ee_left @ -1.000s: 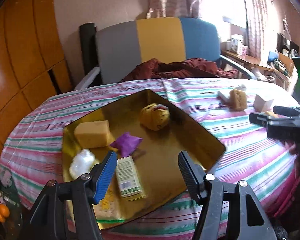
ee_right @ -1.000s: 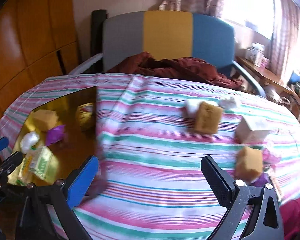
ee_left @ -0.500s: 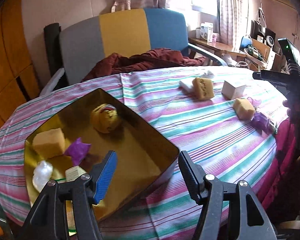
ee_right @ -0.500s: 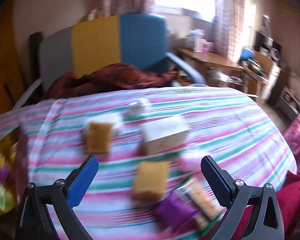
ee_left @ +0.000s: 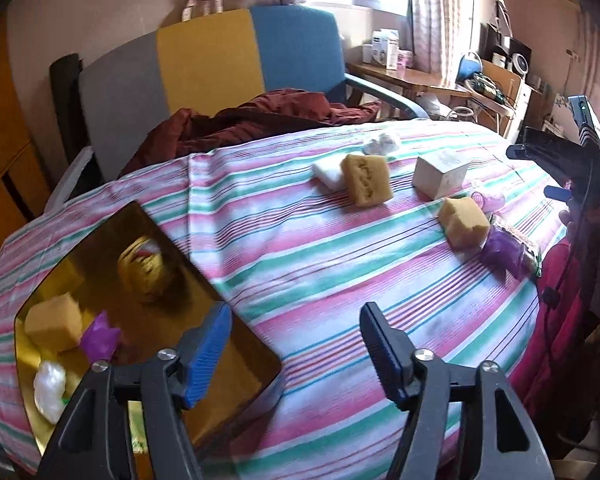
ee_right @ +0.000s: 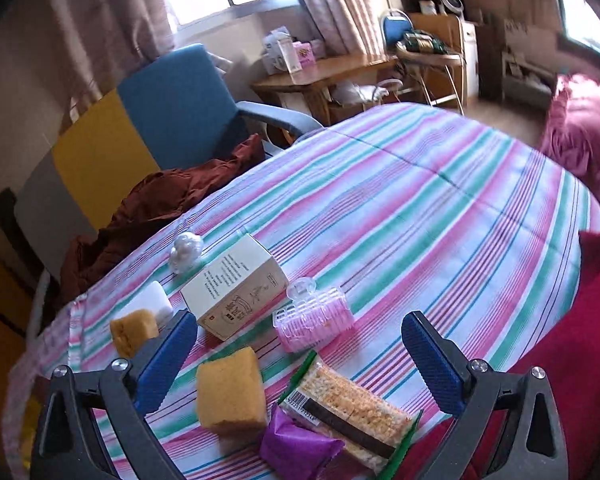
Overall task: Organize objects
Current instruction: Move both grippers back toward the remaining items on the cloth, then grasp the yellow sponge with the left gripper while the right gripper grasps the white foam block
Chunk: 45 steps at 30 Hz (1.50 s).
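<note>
Opening jaws, left gripper point(ee_left: 294, 342): nothing between the blue pads, poised over striped cloth point(ee_left: 340, 272) at 6 o'clock.
Right gripper point(ee_right: 300, 354): released, jaws wide, empty.
Gold tray point(ee_left: 236, 344): at 8 o'clock in left view; holding sponge, purple packet, white ball.
Sponge block point(ee_right: 230, 390): between right jaws, just beside snack bar point(ee_right: 352, 410) and purple pouch point(ee_right: 298, 446).
Carton point(ee_right: 236, 288): at 12 o'clock of sponge, touching pink clip box point(ee_right: 314, 316).

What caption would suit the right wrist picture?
Open right tongs over a striped tablecloth, above a sponge, snack bar and purple packet.
</note>
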{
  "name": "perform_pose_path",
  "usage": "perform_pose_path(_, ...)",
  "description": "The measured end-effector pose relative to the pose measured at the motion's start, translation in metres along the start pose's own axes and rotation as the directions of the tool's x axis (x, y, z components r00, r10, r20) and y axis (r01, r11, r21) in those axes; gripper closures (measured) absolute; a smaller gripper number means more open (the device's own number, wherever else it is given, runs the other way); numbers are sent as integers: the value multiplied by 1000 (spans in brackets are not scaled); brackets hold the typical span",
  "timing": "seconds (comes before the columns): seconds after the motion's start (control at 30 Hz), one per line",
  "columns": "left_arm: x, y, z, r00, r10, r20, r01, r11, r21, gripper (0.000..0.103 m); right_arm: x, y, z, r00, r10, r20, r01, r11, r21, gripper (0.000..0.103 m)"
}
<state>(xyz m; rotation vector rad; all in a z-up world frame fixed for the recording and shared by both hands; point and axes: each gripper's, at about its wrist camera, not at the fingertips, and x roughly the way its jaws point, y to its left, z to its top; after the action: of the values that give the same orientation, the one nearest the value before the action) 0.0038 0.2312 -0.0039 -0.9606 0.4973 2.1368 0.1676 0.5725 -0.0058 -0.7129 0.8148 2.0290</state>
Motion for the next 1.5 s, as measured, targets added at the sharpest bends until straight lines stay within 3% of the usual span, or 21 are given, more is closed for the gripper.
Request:
perform_pose_path(0.27,28,-26,38,999,-29,-17,29,999,23,27,7,0,-2,998,41,-44,-40,999,16,0)
perform_pose_path(0.5,79,-53,76,996,-55,-70,58,998,30,21,9,5,-6,994,81,-72,-82,997,-3,0)
perform_pose_path(0.73,136,-71,109,987,-102,-126,98,994,-37,18,13,7,-7,988,121,-101,-122,992,-8,0)
perform_pose_path(1.07,197,-82,133,982,-57,-181,51,998,-39,17,15,7,-6,983,144,-117,-145,989,-3,0)
perform_pose_path(1.1,199,-80,134,982,-56,-179,49,998,-45,18,16,7,-6,983,143,-118,-144,990,-1,0)
perform_pose_path(1.2,201,-74,132,979,-96,-179,84,994,-74,46,18,6,-6,982,141,-127,-142,990,3,0)
perform_pose_path(1.33,171,-70,115,985,-132,-110,128,991,-41,47,18,8,-7,981,146,-129,-148,989,-4,0)
perform_pose_path(1.5,130,-57,85,981,-173,-82,169,984,-54,47,16,16,-9,980,155,-125,-161,986,-38,0)
